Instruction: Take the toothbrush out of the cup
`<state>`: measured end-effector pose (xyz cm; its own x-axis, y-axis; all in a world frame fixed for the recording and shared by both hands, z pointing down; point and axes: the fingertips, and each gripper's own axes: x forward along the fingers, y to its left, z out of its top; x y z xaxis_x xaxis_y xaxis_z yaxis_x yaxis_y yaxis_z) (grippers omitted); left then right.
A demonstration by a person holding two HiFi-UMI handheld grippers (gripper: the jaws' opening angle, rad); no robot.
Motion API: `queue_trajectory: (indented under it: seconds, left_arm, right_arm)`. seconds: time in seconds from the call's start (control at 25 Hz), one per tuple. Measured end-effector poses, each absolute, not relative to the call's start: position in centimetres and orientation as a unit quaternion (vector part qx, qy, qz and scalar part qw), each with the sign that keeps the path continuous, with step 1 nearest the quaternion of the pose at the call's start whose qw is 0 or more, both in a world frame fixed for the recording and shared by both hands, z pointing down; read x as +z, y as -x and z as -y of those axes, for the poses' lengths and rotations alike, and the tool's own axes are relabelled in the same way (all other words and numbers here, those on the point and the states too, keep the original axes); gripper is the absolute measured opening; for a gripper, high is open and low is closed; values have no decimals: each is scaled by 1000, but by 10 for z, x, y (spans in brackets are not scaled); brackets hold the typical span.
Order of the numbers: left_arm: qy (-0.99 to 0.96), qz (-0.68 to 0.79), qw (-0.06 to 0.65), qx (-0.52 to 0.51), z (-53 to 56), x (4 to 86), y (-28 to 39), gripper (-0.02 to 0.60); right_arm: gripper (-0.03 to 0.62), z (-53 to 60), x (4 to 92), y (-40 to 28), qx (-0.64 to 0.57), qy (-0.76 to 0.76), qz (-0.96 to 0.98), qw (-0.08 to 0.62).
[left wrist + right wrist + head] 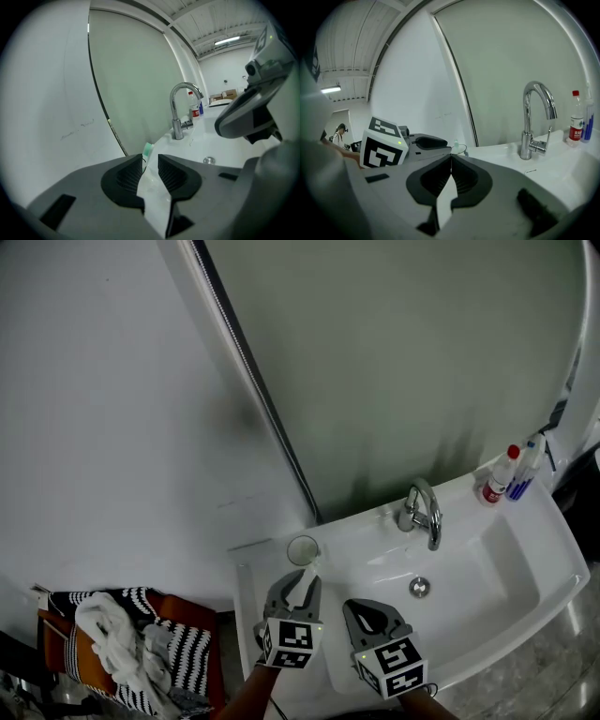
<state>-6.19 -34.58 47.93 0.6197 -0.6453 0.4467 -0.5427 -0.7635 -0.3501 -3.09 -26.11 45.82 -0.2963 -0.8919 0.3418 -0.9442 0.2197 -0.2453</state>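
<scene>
A white toothbrush (307, 583) with a green head (148, 150) lies on the basin's left ledge, pointing toward the clear cup (302, 549). The cup stands just beyond it and looks empty from above. My left gripper (297, 581) is open, its two pads on either side of the handle (152, 187) with a gap showing. My right gripper (375, 617) sits to the right over the basin's front edge, shut with nothing between its pads (451, 159). In the right gripper view the left gripper's marker cube (382, 146) shows at left, with the cup's thin rim (460, 149) behind it.
The white basin (525, 559) has a chrome tap (425, 512) and a drain (419, 588). Two bottles (502, 474) stand at the far right corner. A large pale panel rises behind the basin. Striped cloth and a white towel (112, 638) lie lower left.
</scene>
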Motion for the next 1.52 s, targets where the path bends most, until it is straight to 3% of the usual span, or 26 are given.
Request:
queue_trajectory:
  seconds: [0.8, 1.2, 1.52]
  left_arm:
    - [872, -307, 195, -327, 382, 510, 46, 130]
    - [864, -310, 225, -327, 385, 517, 43, 35]
    - [867, -320, 212, -316, 390, 514, 45, 32]
  right_arm:
    - [12, 260, 471, 4, 226, -645, 728, 46]
    - [12, 249, 479, -5, 235, -660, 712, 45]
    - [12, 247, 477, -4, 234, -660, 712, 46]
